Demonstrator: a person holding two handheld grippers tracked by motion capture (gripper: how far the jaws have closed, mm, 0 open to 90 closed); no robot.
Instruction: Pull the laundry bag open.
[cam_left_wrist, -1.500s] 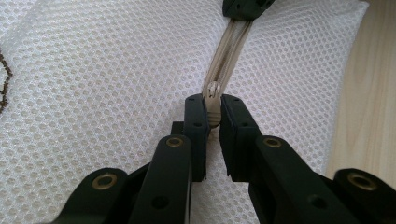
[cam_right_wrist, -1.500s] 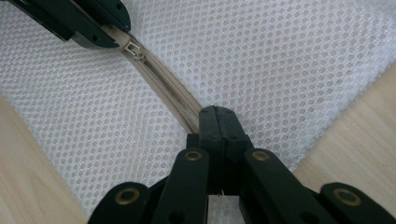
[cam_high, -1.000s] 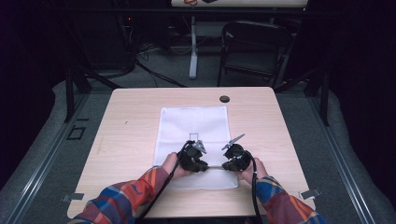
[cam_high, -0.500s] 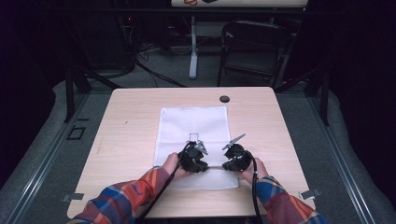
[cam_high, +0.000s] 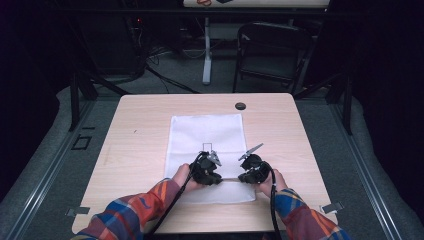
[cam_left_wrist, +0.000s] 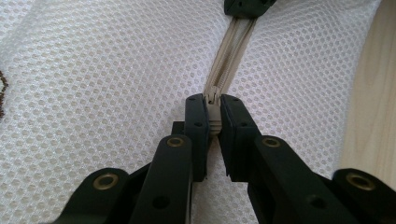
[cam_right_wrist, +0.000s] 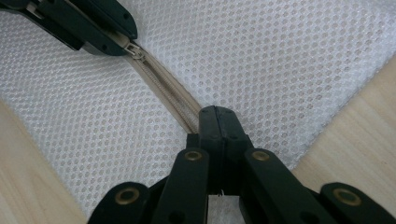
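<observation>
A white mesh bag (cam_high: 207, 132) lies flat on the wooden table (cam_high: 135, 130), with a beige zipper (cam_high: 230, 178) running along its near edge. My left gripper (cam_high: 212, 175) is at the zipper's left part. In the left gripper view my left gripper (cam_left_wrist: 212, 105) is shut on the zipper slider (cam_left_wrist: 213, 95). My right gripper (cam_high: 247, 176) faces it from the right. In the right gripper view my right gripper (cam_right_wrist: 217, 114) is shut on the zipper tape (cam_right_wrist: 163, 77), close to the bag's corner. The two grippers are a short stretch of zipper apart.
A small black round cap (cam_high: 240, 106) sits in the table top near the far edge. A dark chair (cam_high: 272, 50) and cables stand on the floor behind the table. Bare wood (cam_high: 310, 150) lies right of the bag.
</observation>
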